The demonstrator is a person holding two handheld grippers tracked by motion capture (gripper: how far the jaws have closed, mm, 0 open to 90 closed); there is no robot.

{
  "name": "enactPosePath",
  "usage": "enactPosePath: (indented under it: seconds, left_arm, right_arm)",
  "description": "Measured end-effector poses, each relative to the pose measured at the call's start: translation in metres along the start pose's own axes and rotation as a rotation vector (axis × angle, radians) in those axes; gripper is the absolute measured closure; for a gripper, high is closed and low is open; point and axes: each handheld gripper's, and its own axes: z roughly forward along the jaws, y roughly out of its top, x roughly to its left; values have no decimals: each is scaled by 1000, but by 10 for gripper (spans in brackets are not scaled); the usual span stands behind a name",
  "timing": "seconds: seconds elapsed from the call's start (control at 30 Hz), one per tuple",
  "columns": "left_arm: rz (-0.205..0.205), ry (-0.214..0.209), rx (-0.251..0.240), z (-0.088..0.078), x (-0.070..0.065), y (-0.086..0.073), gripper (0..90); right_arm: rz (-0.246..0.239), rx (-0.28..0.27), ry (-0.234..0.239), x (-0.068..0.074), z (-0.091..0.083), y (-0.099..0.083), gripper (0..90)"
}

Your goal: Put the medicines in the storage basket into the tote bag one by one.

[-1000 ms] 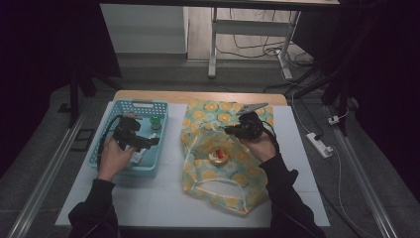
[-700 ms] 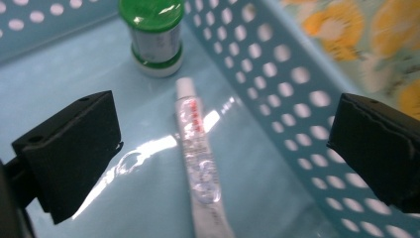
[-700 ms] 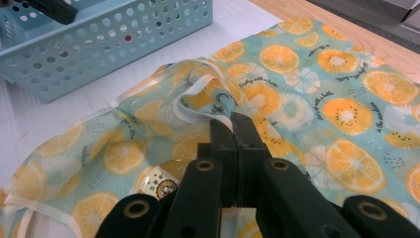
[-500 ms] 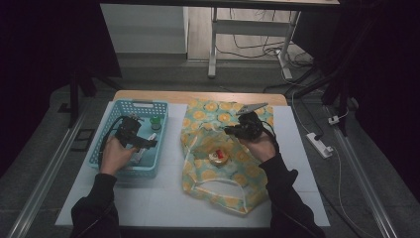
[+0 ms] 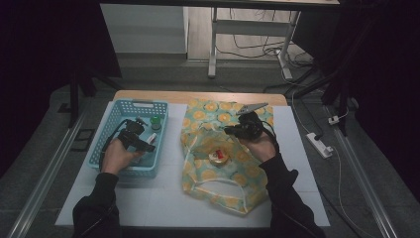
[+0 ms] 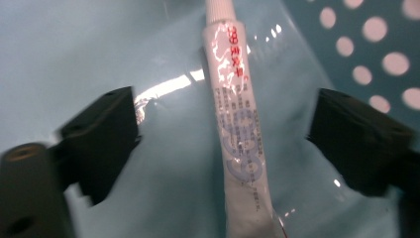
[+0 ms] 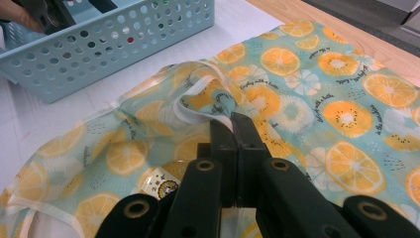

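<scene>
While its jaws have just been closing and stand spread on either side of a white tube [image 6: 236, 134] without touching it, the left gripper [image 5: 140, 140] hangs inside the light blue basket [image 5: 115, 115] at the left of the high view. That tube lies lengthwise on the basket floor, down the middle of the left gripper view. Right of centre in the high view, the right gripper [image 7: 233, 130] is pressed together, pinching the white-trimmed edge of the orange-print bag [image 7: 346, 109], which lies spread on the white surface [image 5: 168, 203]. A small jar [image 5: 218, 155] shows at the bag's opening.
</scene>
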Motion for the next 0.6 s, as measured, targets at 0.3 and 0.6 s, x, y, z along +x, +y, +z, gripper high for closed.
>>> enactPosePath:
  seconds: [0.3,0.6]
  left_arm:
    - [-14,-3,15,1,1,-1,464]
    - [-15,-25,6,0,1,-1,711]
  right_arm:
    - [-2,1,-3,0,-1,0,895]
    - [-2,-1,-4,0,-2,1,895]
